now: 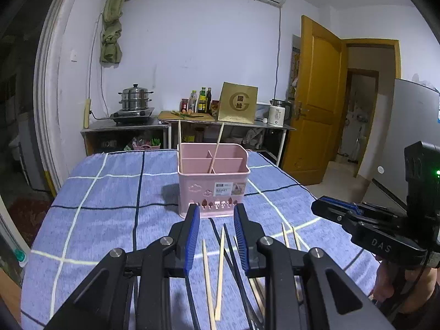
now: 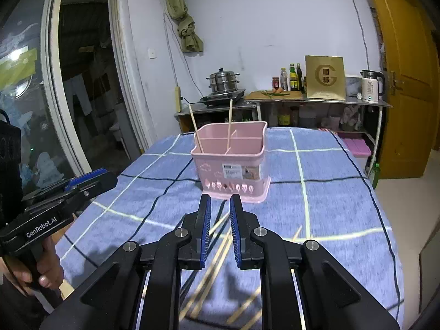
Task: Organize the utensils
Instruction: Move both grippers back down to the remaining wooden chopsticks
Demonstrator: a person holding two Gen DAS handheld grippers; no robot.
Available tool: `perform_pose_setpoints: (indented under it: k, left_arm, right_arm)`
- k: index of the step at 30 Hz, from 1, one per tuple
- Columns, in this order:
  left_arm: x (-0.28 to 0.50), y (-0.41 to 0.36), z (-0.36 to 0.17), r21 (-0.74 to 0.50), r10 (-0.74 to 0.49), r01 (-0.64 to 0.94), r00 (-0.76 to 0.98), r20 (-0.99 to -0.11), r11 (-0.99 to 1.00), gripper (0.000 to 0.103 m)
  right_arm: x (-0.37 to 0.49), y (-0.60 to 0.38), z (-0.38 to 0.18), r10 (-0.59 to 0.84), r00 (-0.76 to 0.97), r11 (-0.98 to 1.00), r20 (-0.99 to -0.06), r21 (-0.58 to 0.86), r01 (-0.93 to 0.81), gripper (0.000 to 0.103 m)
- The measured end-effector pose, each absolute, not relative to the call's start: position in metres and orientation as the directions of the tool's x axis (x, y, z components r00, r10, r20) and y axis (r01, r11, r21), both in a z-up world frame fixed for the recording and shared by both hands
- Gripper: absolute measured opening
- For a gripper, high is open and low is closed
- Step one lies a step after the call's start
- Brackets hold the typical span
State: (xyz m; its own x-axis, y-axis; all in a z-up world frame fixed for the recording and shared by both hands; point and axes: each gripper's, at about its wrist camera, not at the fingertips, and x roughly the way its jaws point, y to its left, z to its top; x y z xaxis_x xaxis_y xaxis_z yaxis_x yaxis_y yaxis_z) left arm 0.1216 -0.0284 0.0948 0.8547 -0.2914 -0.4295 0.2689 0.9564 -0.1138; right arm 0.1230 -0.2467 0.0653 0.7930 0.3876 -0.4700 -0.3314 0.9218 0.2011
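A pink divided utensil holder [image 1: 213,184] stands mid-table on the blue checked cloth, with two wooden chopsticks [image 1: 217,148] upright in it; it also shows in the right wrist view [image 2: 233,162]. Loose wooden chopsticks [image 1: 220,269] and dark chopsticks [image 1: 233,255] lie on the cloth in front of the holder, beneath my left gripper [image 1: 216,210], which is open and empty above them. My right gripper [image 2: 220,200] is open and empty over blurred wooden chopsticks [image 2: 214,266]. The right gripper also shows at the right of the left wrist view [image 1: 324,206].
The table [image 1: 90,214] has a rounded edge. Behind it a steel counter holds a steamer pot [image 1: 134,100], bottles [image 1: 202,100], a gold box [image 1: 238,106] and a kettle [image 1: 277,112]. A yellow door [image 1: 316,96] stands open at right.
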Motion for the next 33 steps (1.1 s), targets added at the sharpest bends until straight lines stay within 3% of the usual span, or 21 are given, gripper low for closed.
perform_pose_setpoints:
  k: [18,33]
  left_arm:
    - [0.097,-0.026,0.063,-0.111,-0.292,0.272,0.829,-0.478,0.956,0.025]
    - [0.155,-0.028,0.018,-0.107,-0.273,0.266,0.736,-0.62,0.958,0.025]
  right_arm:
    - [0.09,-0.266,0.042,0.365,0.791,0.93,-0.49,0.221,-0.292,0.015]
    - [0.128,-0.287,0.009,0.291,0.753,0.955,-0.59,0.228,-0.191,0.015]
